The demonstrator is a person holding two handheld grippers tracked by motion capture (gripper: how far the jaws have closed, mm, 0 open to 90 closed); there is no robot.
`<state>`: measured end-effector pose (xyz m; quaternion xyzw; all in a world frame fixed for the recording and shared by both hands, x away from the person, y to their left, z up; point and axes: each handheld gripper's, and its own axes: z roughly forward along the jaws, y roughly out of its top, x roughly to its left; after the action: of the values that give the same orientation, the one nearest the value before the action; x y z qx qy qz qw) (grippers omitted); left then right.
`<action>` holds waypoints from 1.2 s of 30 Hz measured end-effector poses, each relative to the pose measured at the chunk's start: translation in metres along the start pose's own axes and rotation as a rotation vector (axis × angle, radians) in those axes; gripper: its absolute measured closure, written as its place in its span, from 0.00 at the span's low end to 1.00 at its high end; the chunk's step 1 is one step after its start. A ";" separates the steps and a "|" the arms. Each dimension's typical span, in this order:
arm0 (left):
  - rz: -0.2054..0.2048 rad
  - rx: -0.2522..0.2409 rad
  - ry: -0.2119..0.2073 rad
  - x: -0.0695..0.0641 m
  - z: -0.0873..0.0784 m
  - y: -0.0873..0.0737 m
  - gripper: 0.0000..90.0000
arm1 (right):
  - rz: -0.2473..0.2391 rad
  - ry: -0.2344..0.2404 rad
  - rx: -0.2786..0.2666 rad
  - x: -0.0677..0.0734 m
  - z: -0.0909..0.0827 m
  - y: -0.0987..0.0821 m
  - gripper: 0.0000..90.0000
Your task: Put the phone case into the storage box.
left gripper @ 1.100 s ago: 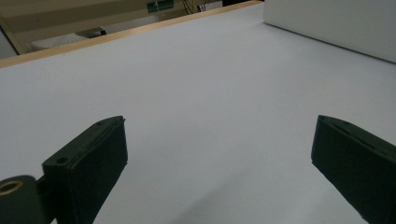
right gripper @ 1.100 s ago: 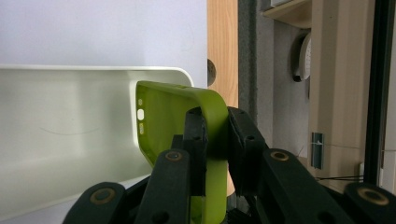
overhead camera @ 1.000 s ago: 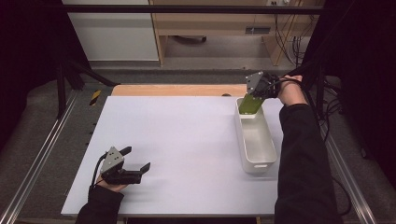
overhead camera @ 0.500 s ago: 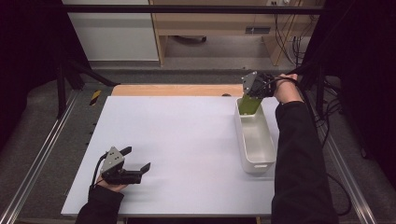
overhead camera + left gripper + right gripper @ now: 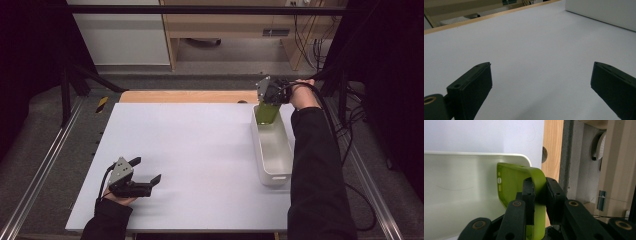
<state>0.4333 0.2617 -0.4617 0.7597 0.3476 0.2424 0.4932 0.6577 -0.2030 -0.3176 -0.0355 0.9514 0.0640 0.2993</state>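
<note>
Case (image 5: 266, 114), lime green and soft, is pinched by its edge in the closed right tool (image 5: 270, 95) at the far end of the white tray (image 5: 272, 150), shifted slightly since a second ago; release appears near. Left tool (image 5: 145, 172) rests open, empty.

Matt green rubbery phone case (image 5: 510, 185), glossy white plastic tray (image 5: 461, 182)

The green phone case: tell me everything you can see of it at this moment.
The green phone case is lime-coloured and looks like soft, matt rubber, with rounded corners and small cut-outs near one end. It is empty. The right gripper is shut on one side wall. It is held on edge over the far end of the white tray; whether it touches the tray is unclear.
</note>
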 end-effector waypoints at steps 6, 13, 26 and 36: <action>0.000 0.003 0.000 0.000 0.000 0.000 0.04 | -0.004 0.012 0.009 -0.001 0.007 0.003 0.88; 0.000 0.007 0.001 0.001 0.001 -0.001 0.04 | -0.006 0.012 0.023 -0.004 0.012 0.004 0.88; 0.002 0.010 0.003 0.000 0.001 -0.001 0.04 | 0.013 0.002 0.023 -0.004 0.015 0.004 0.87; 0.003 0.013 0.002 0.000 0.002 -0.001 0.03 | 0.032 -0.018 0.027 -0.004 0.016 0.003 0.78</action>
<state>0.4344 0.2612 -0.4630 0.7632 0.3486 0.2416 0.4874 0.6696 -0.1975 -0.3275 -0.0155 0.9498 0.0563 0.3073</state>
